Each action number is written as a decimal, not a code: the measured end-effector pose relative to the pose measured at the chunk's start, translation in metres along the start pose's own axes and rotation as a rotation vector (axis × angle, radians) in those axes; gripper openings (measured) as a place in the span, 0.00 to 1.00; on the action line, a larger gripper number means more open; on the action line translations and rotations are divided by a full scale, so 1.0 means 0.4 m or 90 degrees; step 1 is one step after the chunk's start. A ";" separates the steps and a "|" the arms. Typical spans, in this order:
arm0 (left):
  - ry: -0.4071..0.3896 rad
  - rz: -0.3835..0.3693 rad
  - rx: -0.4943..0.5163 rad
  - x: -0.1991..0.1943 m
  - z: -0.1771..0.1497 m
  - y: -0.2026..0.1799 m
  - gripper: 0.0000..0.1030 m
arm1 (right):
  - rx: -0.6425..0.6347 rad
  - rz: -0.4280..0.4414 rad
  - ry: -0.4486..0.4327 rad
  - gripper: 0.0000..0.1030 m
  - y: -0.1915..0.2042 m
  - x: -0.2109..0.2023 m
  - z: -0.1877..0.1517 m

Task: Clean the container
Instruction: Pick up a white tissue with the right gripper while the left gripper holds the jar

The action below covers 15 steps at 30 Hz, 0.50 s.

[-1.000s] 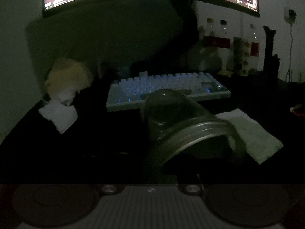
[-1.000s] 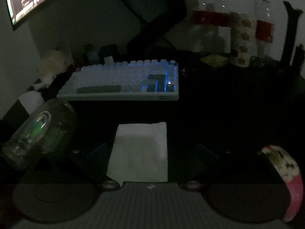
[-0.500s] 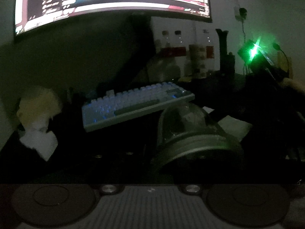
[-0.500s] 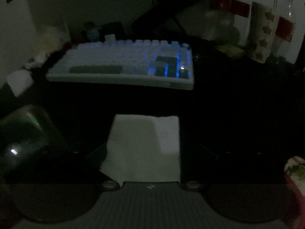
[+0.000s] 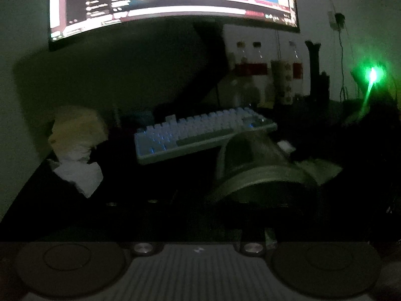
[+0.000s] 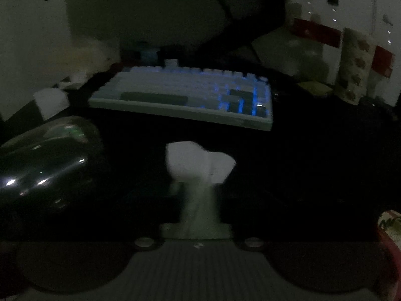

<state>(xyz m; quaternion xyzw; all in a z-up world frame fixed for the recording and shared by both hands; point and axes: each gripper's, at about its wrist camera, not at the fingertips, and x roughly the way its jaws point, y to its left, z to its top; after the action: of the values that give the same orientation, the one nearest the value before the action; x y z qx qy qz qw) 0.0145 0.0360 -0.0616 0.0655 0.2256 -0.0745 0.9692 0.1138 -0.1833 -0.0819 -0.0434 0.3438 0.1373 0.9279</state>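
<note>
The scene is very dark. A clear glass jar [image 5: 253,173] lies tilted in my left gripper [image 5: 240,200], mouth toward the camera; the dark fingers are hard to make out around it. The jar also shows at the left of the right wrist view [image 6: 47,160]. My right gripper [image 6: 198,195] is shut on a white paper towel [image 6: 195,165], now bunched and pinched between the fingers, just right of the jar. In the left wrist view the towel [image 5: 323,168] shows beside the jar's rim.
A backlit white keyboard [image 5: 203,133] lies behind the jar on the dark desk, under a lit monitor [image 5: 173,2]. Crumpled tissues [image 5: 77,173] and a yellowish bundle [image 5: 77,128] sit at the left. Bottles [image 6: 315,30] and a patterned cup [image 6: 356,65] stand back right.
The right gripper closed on the paper towel, which went from flat to bunched. The left gripper swung its view and tilted the jar; the keyboard shifted right in its view.
</note>
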 end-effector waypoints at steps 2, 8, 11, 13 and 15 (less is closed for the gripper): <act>0.010 0.015 -0.020 -0.023 0.012 0.007 0.46 | -0.005 0.005 -0.012 0.10 0.003 -0.004 -0.009; 0.052 0.009 -0.081 -0.103 0.060 0.034 0.49 | 0.059 0.043 -0.050 0.08 -0.045 -0.055 -0.010; 0.054 0.011 -0.082 -0.130 0.078 0.025 0.50 | 0.067 0.050 -0.087 0.08 -0.056 -0.105 0.002; 0.066 0.005 -0.081 -0.141 0.085 0.020 0.50 | 0.067 0.058 -0.100 0.08 -0.057 -0.132 0.012; 0.082 -0.009 -0.085 -0.151 0.087 0.014 0.50 | 0.075 0.087 -0.122 0.08 -0.056 -0.169 0.024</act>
<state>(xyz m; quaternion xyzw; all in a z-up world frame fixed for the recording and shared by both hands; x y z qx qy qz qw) -0.0232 0.0430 -0.0029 0.0041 0.2921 -0.0615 0.9544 0.0769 -0.2182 -0.0310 0.0476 0.2631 0.1832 0.9460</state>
